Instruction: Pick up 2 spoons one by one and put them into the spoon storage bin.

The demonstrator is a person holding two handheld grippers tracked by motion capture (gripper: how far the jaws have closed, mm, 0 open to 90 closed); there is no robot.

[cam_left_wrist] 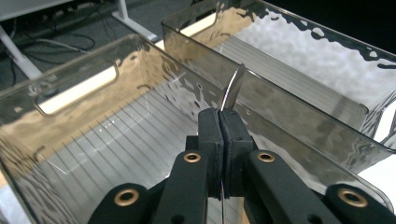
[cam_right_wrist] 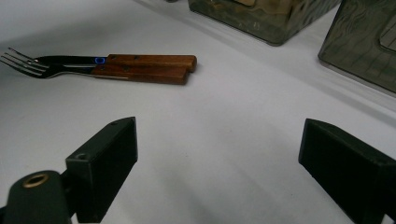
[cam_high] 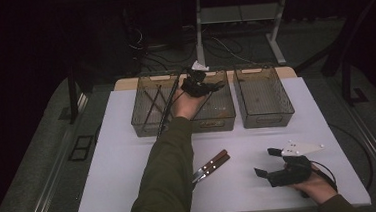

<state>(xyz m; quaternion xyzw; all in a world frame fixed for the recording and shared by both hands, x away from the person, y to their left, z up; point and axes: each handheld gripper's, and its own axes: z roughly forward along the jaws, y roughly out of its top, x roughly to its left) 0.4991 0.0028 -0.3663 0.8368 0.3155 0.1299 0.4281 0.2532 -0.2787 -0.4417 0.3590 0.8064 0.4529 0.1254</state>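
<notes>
Left tongs (cam_left_wrist: 222,122) clamped on a thin metal utensil blade (cam_left_wrist: 232,88), held over the middle bin (cam_high: 225,114) of three smoky clear bins along the far side of the white table (cam_high: 119,156). Two wooden-handled forks (cam_right_wrist: 140,68) lying together near the table's front. Right tongs (cam_right_wrist: 219,163) wide apart, holding nothing, low over the table.

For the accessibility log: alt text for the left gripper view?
The left gripper, jaws shut on a thin metal utensil, holds it over a clear smoky plastic bin; a second bin stands right beside it.
</notes>
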